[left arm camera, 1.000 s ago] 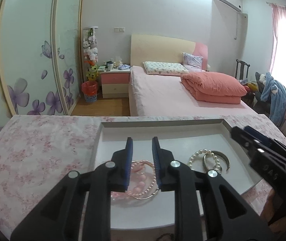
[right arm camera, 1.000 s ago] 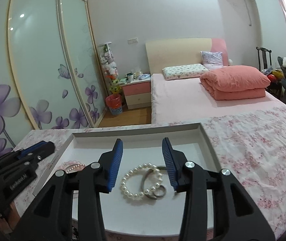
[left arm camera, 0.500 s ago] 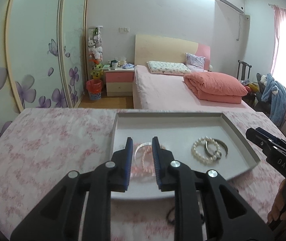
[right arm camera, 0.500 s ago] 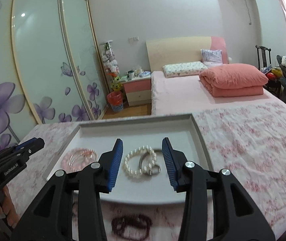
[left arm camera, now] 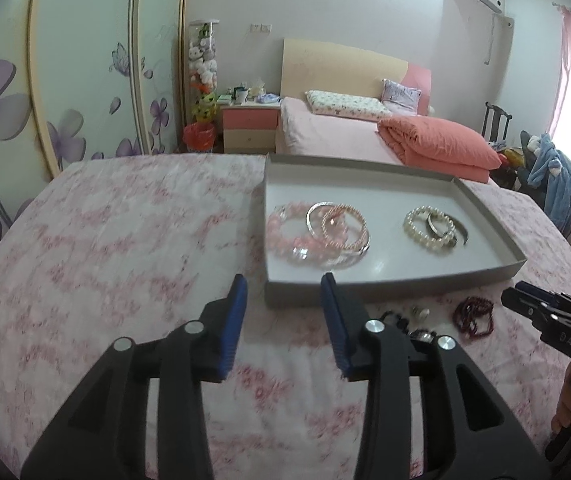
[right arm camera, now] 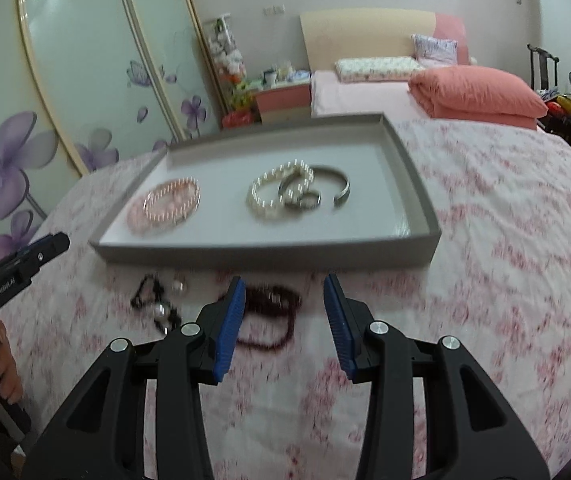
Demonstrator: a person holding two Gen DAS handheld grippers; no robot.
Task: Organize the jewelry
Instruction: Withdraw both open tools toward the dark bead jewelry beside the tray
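A grey tray [left arm camera: 389, 280] [right arm camera: 269, 252] sits on the floral cloth. It holds pink bead bracelets with a silver bangle [left arm camera: 317, 232] [right arm camera: 165, 206] and a white pearl bracelet with silver bangles [left arm camera: 433, 228] [right arm camera: 293, 192]. On the cloth before the tray lie a dark red bead bracelet [left arm camera: 473, 314] [right arm camera: 269, 316] and a black bead piece with pearls [left arm camera: 405, 318] [right arm camera: 157, 300]. My left gripper [left arm camera: 283, 320] is open and empty, short of the tray's near left corner. My right gripper [right arm camera: 283, 316] is open and empty, above the dark red bracelet.
The floral cloth [left arm camera: 105, 248] covers the table on all sides of the tray. Behind stand a bed [left arm camera: 345, 136], a nightstand [left arm camera: 249, 124] and a flowered wardrobe [left arm camera: 65, 80]. The right gripper shows at the left wrist view's right edge [left arm camera: 553, 320].
Both grippers have pulled back from over the tray toward me, so the loose bracelets on the cloth now show. The left gripper's jaws have opened wider. The tray's contents have not moved.
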